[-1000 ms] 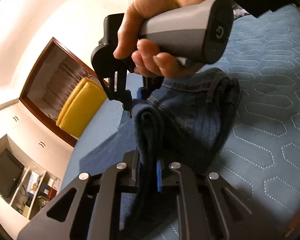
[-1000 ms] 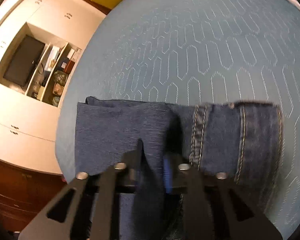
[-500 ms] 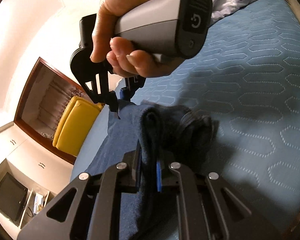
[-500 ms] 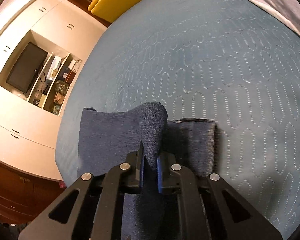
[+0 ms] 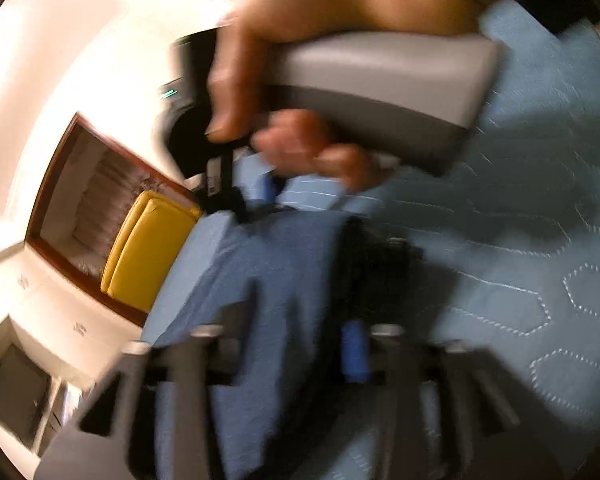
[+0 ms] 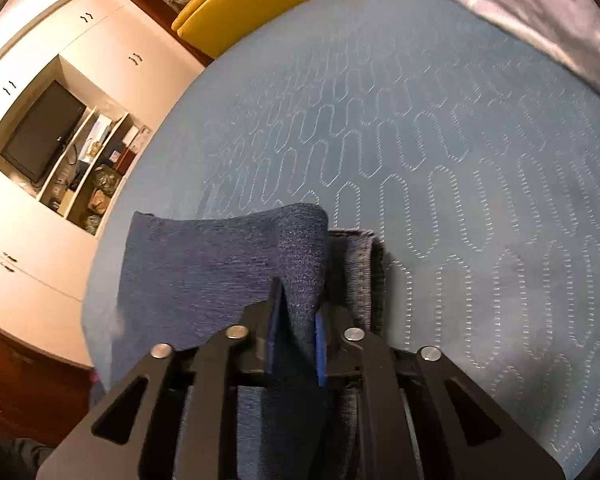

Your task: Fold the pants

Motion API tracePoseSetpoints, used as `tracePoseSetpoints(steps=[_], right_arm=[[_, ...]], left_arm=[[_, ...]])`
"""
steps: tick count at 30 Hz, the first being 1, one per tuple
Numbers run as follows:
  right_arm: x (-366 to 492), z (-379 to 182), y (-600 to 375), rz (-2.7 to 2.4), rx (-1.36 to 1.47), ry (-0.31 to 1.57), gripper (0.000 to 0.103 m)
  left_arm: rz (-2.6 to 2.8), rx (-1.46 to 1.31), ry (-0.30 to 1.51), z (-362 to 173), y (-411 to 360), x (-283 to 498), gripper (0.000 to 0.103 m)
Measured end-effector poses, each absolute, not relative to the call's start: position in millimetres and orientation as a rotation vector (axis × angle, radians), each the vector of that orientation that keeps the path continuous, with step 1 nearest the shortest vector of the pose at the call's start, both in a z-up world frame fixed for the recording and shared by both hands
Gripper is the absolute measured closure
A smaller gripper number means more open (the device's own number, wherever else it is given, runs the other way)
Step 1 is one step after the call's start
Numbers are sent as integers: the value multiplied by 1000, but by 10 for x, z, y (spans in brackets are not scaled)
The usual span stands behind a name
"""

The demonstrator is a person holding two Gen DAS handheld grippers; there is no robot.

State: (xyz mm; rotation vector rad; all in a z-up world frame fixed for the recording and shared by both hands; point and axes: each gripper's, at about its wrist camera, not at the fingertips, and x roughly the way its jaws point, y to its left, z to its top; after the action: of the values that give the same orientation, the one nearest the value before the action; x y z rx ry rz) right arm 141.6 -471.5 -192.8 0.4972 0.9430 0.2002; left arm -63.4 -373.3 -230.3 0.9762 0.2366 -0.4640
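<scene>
Dark blue denim pants (image 6: 220, 264) lie folded on the blue quilted bed (image 6: 440, 140). My right gripper (image 6: 298, 320) is shut on a raised fold of the pants at the folded edge. In the blurred left wrist view the pants (image 5: 284, 280) lie flat between my left gripper's (image 5: 296, 352) spread jaws, which stand open around the cloth. The right gripper, held in a hand (image 5: 340, 20), shows above the pants in that view.
A yellow chair (image 6: 244, 4) stands beyond the bed's far edge. White cabinets with a TV (image 6: 40, 128) and cluttered shelves are at the left. A grey blanket (image 6: 540, 12) lies at the bed's far right.
My left gripper has opened and let go of the pants fold. The fold has dropped onto the bed. My right gripper has come lower and keeps its hold.
</scene>
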Motion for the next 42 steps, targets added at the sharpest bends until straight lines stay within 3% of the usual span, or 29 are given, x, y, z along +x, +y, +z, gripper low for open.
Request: tracePoseSetpoints(steps=[2, 7, 9, 11, 14, 20, 26, 33, 34, 35, 37, 42], right_arm=[[1316, -1818, -4848, 139, 525, 899, 76], [843, -1447, -4860, -35, 479, 787, 71], [607, -1358, -4741, -81, 443, 751, 70], [403, -1361, -4528, -109, 416, 740, 70], [311, -1471, -4083, -111, 303, 757, 70], [398, -1946, -3841, -245, 223, 857, 70], [418, -2089, -3929, -250, 264, 893, 69], [384, -2158, -4056, -249, 308, 895, 56], [383, -2167, -4080, -256, 310, 894, 52], [385, -2176, -4091, -258, 311, 894, 51], [394, -2172, -4101, -259, 306, 894, 51], [388, -2169, -4108, -262, 301, 895, 51]], left_arm=[[-504, 864, 259, -2071, -3562, -591, 27], [-588, 671, 317, -1570, -3225, -619, 25], [-591, 471, 385, -1252, -2822, -410, 29], [-607, 326, 478, -1090, -2561, -78, 54], [-672, 164, 624, -990, -2459, 658, 77], [-812, 119, 907, -1392, -3182, 1656, 78], [-765, 281, 985, -1854, -3738, 2001, 88], [-750, 199, 963, -1704, -3689, 2160, 88], [-777, 156, 927, -1589, -3616, 2086, 85], [-784, 144, 916, -1537, -3566, 2033, 71], [-778, 168, 902, -1503, -3455, 1830, 59], [-747, 309, 940, -1920, -3425, 1515, 59]])
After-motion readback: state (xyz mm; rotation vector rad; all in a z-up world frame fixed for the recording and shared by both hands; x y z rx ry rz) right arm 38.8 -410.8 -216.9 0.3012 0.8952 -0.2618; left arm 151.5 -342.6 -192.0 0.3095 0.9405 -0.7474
